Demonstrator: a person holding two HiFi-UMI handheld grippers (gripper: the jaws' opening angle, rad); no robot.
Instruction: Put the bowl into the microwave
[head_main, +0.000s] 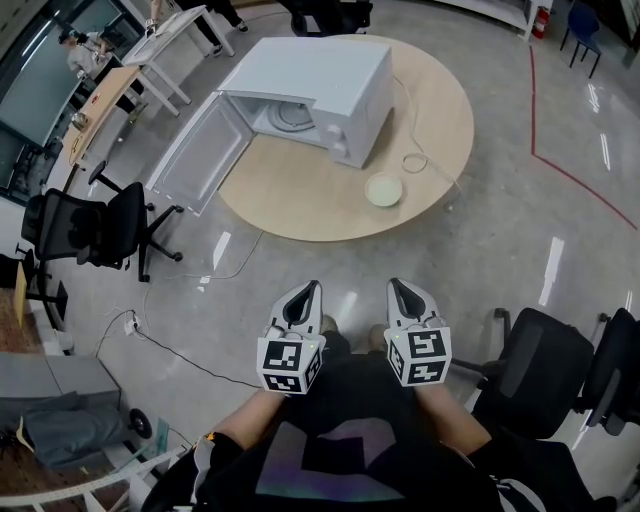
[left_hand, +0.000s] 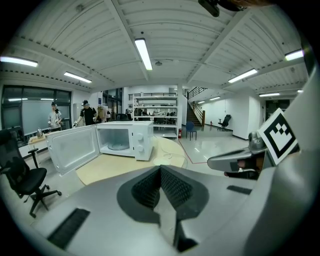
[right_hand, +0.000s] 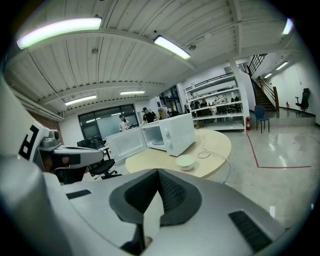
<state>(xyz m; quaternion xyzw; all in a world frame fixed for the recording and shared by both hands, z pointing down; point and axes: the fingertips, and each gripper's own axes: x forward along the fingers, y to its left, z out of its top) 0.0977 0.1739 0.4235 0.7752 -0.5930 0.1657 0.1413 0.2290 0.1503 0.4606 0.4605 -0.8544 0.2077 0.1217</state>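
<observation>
Currently left tool (head_main: 314, 288) and right tool (head_main: 394, 286) hover level, closed.

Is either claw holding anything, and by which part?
Nothing is held: the left claw and right claw are both shut and empty; the bowl sits on the table.

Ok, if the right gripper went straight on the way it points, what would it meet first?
Open floor lies ahead of the shut right gripper. Farther on it would probably reach the round table's near edge beside the bowl, though height is unclear.
</observation>
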